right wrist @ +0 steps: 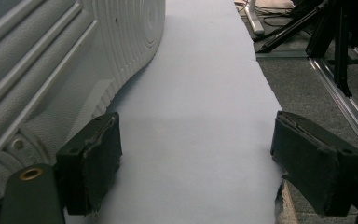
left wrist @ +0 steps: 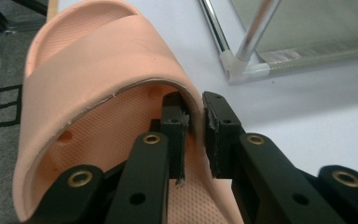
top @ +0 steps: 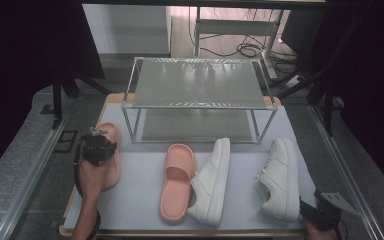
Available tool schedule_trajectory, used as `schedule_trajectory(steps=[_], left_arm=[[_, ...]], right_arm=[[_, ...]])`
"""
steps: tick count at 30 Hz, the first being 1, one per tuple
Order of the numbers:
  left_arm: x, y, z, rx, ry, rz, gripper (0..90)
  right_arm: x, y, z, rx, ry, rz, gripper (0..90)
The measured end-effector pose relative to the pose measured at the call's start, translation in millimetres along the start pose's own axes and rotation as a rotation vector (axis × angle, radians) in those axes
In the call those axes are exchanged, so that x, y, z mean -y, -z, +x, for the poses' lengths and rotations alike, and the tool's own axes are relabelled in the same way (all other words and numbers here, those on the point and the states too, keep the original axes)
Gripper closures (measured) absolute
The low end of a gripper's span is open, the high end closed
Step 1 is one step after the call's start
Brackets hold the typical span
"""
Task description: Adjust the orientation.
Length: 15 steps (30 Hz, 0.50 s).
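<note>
Left tool pinches pink slide; no legible branding, seemingly.

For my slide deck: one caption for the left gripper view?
Left tongs pinch the strap edge of a pink slipper beside the rack's corner.

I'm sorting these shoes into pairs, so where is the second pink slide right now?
In the high view, the second pink slide lies at the table's left edge, left of the metal shoe rack, with the left gripper clamped on its strap.
</note>
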<state>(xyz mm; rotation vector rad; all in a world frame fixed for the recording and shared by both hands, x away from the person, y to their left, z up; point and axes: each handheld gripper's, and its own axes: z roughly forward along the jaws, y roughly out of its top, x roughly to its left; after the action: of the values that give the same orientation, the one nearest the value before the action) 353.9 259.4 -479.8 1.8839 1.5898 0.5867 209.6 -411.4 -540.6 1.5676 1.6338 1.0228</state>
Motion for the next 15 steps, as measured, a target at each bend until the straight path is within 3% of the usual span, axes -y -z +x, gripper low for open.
schedule_trajectory(steps=[7, 15], left_arm=[[-0.8, 3.6, 3.8, -0.033, -0.016, 0.007, 82.2], [0.2, 9.9, 12.1, -0.026, 0.002, 0.003, 84.5]], right_arm=[[0.0, 0.0, -0.1, 0.0, 0.001, 0.001, 16.0], [0.0, 0.2, -0.1, 0.001, 0.002, 0.002, 16.0]])
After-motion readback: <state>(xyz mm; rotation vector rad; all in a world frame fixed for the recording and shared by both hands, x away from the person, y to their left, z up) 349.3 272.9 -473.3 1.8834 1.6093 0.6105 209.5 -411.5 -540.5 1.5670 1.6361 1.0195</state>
